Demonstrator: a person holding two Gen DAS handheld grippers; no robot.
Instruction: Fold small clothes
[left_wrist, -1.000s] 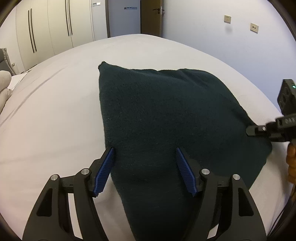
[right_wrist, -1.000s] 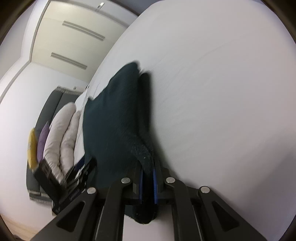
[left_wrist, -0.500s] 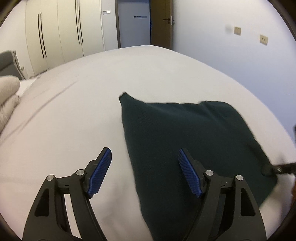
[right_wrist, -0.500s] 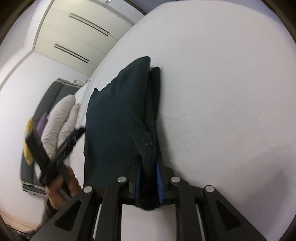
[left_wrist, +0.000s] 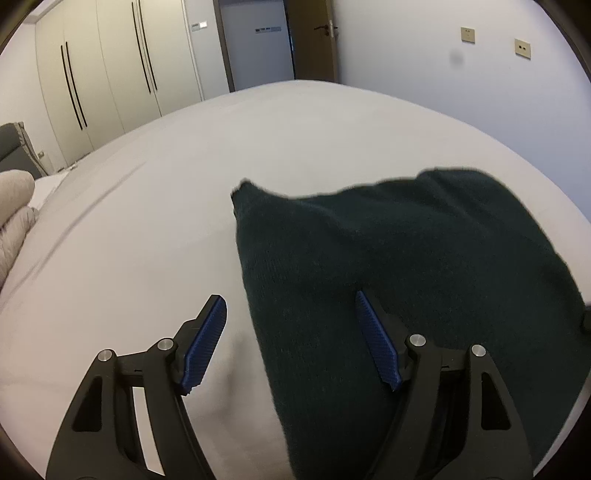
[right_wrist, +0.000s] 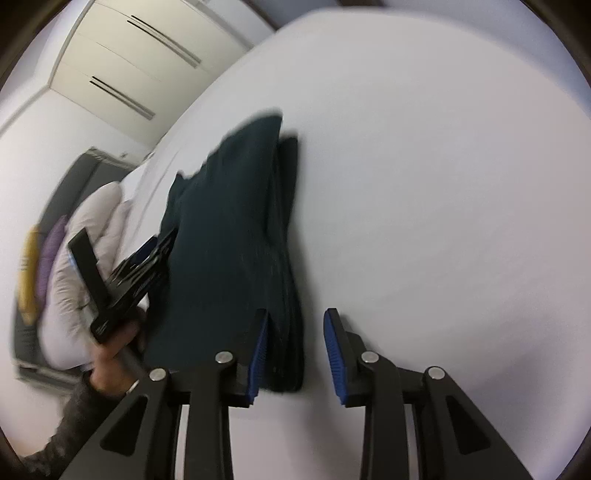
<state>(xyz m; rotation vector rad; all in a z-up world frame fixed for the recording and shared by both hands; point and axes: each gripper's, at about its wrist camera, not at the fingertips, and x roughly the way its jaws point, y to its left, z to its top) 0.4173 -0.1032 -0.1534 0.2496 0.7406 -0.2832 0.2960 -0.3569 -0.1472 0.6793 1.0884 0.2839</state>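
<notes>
Folded dark green garment (left_wrist: 424, 266) on white bed (left_wrist: 258, 140), pillows (right_wrist: 88, 236) nearby

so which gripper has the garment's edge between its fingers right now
The right gripper: its jaws, just opening, flank the dark green garment corner. The left gripper mostly frames bare sheet.

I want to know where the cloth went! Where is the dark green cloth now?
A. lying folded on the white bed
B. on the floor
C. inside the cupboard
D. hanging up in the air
A: the dark green cloth lies folded in layers on the white bed, and no tongs pinch it.
</notes>
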